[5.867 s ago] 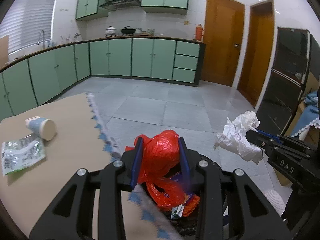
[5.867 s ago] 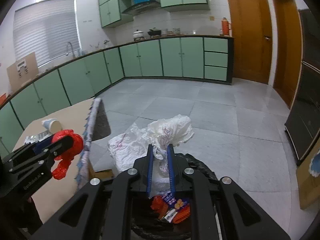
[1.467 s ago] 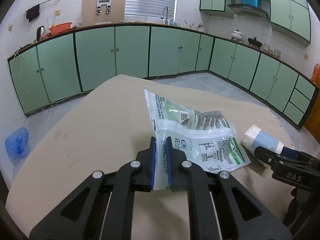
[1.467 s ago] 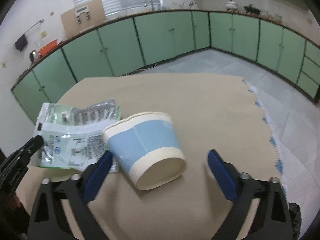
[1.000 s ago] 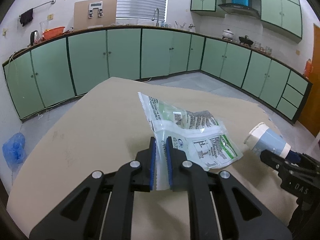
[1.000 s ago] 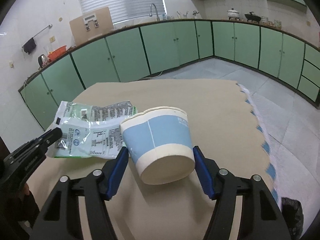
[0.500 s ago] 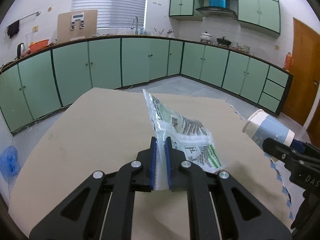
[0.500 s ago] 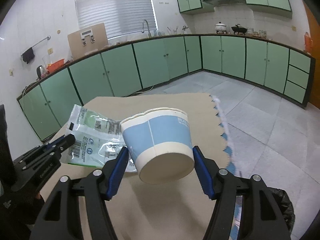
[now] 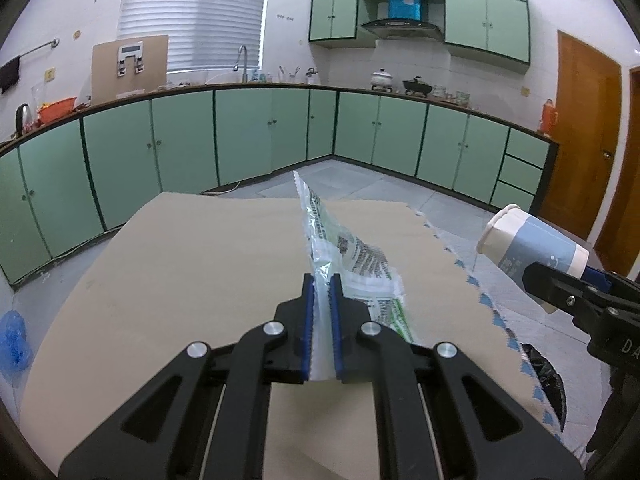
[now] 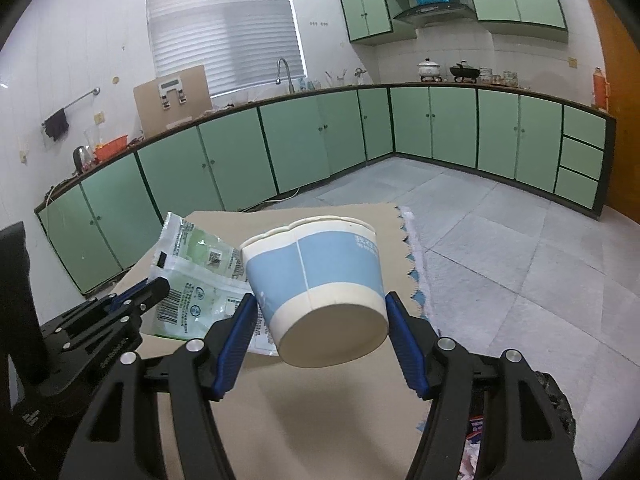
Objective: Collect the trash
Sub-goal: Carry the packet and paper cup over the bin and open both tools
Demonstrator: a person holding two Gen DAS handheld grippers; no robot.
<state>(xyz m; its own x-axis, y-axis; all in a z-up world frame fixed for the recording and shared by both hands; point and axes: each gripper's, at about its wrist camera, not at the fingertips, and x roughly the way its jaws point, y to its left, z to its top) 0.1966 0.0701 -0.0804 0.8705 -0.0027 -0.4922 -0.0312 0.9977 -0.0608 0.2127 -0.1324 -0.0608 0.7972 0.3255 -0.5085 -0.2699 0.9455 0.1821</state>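
kitchen with green cabinets point(image 9: 248, 136), tan table point(image 9: 200, 264) now bare. both items have come up off it since a second ago: left gripper point(image 9: 321, 296) pinched nearly closed on the snack wrapper point(image 9: 360, 264), right gripper point(image 10: 320, 312) clamped wide across the paper cup point(image 10: 316, 284), which is on its side, base toward the camera. pickup looks done, so carry is next. black bin bag point(image 10: 556, 400) sits past the table's scalloped right edge point(image 9: 484, 300), probably the target, only partly visible. open floor point(image 10: 500, 232) beyond, nothing in the way.
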